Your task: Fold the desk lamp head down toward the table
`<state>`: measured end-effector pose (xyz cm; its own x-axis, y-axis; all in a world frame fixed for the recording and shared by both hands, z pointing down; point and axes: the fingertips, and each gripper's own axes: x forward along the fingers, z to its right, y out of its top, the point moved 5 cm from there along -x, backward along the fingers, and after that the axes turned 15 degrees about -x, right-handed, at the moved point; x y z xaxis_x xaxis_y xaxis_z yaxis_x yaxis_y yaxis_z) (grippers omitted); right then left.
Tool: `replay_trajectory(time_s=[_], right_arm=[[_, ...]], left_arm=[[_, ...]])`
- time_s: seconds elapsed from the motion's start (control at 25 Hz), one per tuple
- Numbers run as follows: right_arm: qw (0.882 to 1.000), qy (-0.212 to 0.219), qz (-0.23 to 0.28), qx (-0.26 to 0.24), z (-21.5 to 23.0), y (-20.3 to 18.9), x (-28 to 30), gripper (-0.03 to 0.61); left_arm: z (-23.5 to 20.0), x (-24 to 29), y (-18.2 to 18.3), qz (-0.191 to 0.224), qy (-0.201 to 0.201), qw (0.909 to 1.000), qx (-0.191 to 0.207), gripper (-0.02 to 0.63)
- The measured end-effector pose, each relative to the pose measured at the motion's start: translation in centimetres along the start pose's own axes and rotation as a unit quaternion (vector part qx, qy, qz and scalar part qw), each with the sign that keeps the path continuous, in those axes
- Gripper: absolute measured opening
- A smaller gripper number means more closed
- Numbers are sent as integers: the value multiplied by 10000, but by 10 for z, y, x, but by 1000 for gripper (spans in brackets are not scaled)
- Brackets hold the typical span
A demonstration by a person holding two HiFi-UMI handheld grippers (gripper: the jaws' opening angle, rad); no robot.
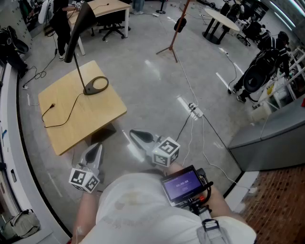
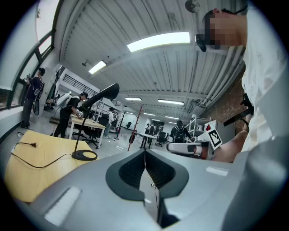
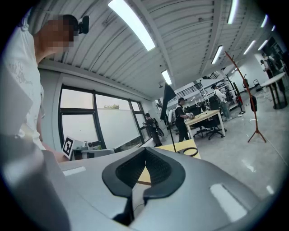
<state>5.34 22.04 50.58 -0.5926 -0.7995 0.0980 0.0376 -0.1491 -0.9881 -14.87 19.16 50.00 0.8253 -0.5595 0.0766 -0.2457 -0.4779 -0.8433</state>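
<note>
A black desk lamp stands on a small wooden table. Its ring base rests near the table's far edge, its thin stem rises upright, and its long head is raised, slanting up and away. The lamp's black cord trails across the tabletop to a plug. My left gripper hovers shut and empty by the table's near corner. My right gripper is shut and empty over the floor to the table's right. The lamp head and lamp base show in the left gripper view; the lamp head shows ahead in the right gripper view.
A red-brown tripod stand stands on the concrete floor beyond the table. A white power strip with cables lies on the floor to the right. A person works at a desk behind the lamp.
</note>
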Motion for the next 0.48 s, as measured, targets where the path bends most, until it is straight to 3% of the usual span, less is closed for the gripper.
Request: replay_trajectory(time_s=[0.48], right_arm=[[9997, -34, 114, -229, 4, 19, 9, 12]], left_arm=[[-16, 8, 14, 83, 103, 9998, -140, 3]])
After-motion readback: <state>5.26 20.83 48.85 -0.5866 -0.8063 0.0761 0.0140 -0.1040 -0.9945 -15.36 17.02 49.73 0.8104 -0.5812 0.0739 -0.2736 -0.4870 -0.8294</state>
